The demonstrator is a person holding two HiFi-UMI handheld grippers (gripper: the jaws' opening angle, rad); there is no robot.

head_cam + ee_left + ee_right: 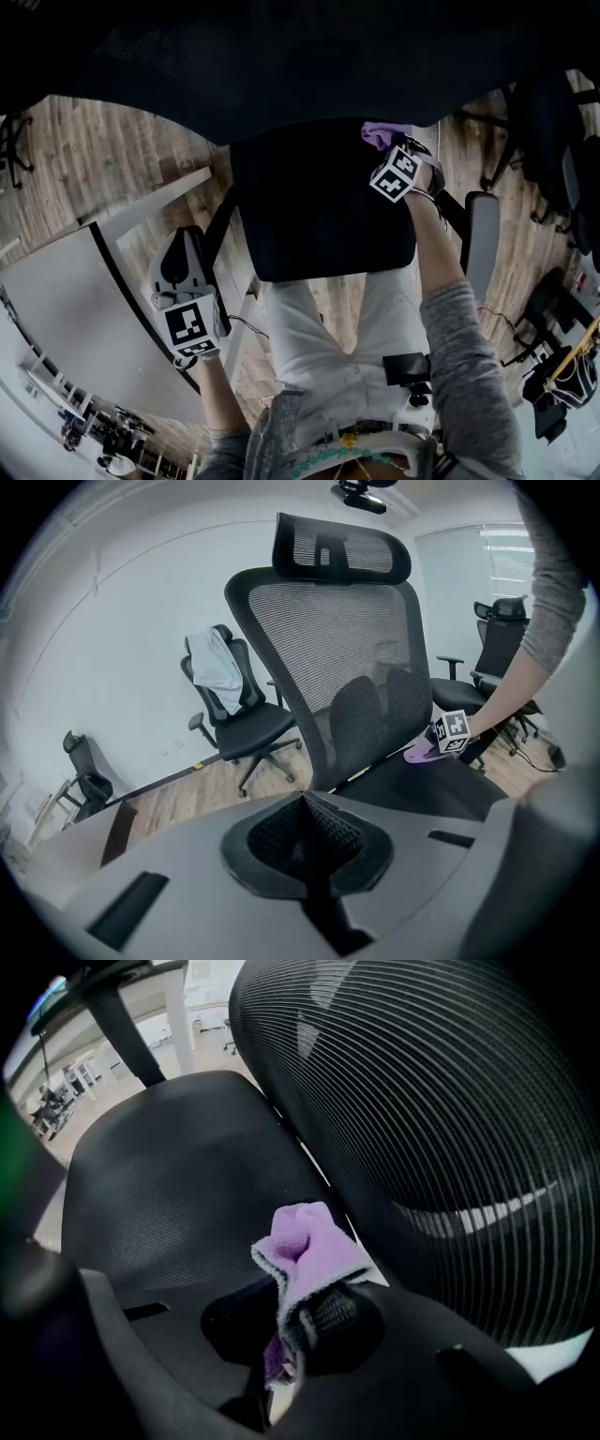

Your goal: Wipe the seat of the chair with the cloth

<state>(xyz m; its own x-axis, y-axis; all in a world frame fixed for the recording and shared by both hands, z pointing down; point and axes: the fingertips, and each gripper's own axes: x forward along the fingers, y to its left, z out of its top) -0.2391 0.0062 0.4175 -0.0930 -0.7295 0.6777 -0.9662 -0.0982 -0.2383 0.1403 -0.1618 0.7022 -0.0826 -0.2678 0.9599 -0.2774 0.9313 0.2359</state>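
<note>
Directly below the person stands the black mesh chair; its seat is dark and bare except at the far right corner; there, just beside the foot of the backrest, the right gripper is held low over the seat; its fingers are clenched on the lower folds of the purple cloth, whose bunched upper part sticks out ahead of them toward the backrest; the left gripper hangs well apart from the seat, off its left side, fingers closed together on nothing.
</note>
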